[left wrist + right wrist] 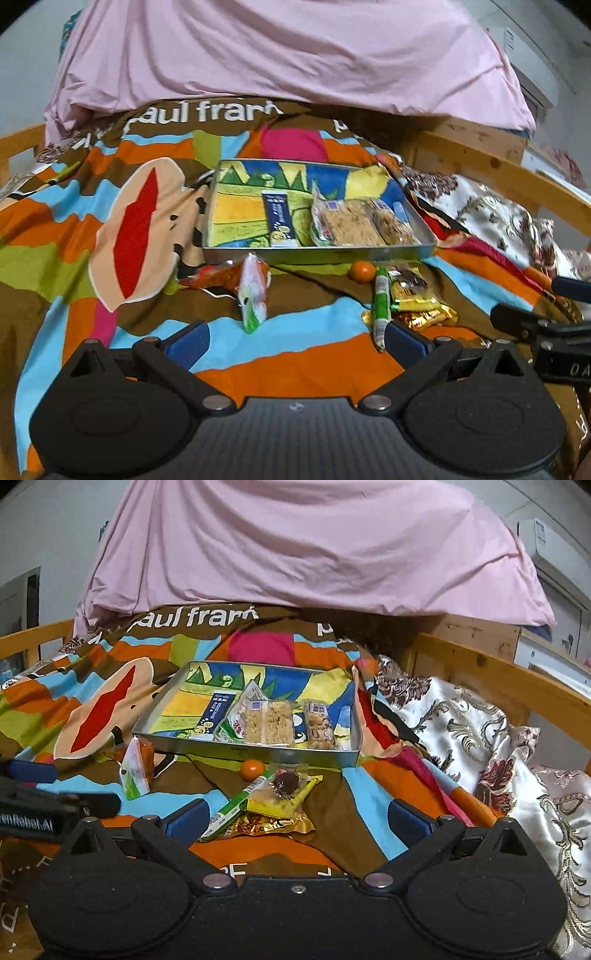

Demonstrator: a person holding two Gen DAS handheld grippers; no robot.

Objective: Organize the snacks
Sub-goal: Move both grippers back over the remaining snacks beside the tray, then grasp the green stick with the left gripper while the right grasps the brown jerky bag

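- The tin (258, 755) sits on the bed (354, 812), ahead of both hand-held grippers; a blue packet (216, 710) and some cereal bars (269, 722) already lie in it.
- The loose snacks lie on the cover in front of the tin: a green stick (236, 805) on a heap of yellow and gold packets (277, 812), a small orange (252, 769), and a white-green pouch (253, 291) standing more to the left.
- The right hand-held gripper (295, 821) is open and empty. The heap lies just in front, near its left finger.
- The left hand-held gripper (293, 341) is also open and empty. The pouch is straight ahead of it.
- I think the right one is nearer to the stick. The stick's long axis runs diagonally, from near-left to far-right.
- The packets under the stick are half hidden, and their print is too small to read.
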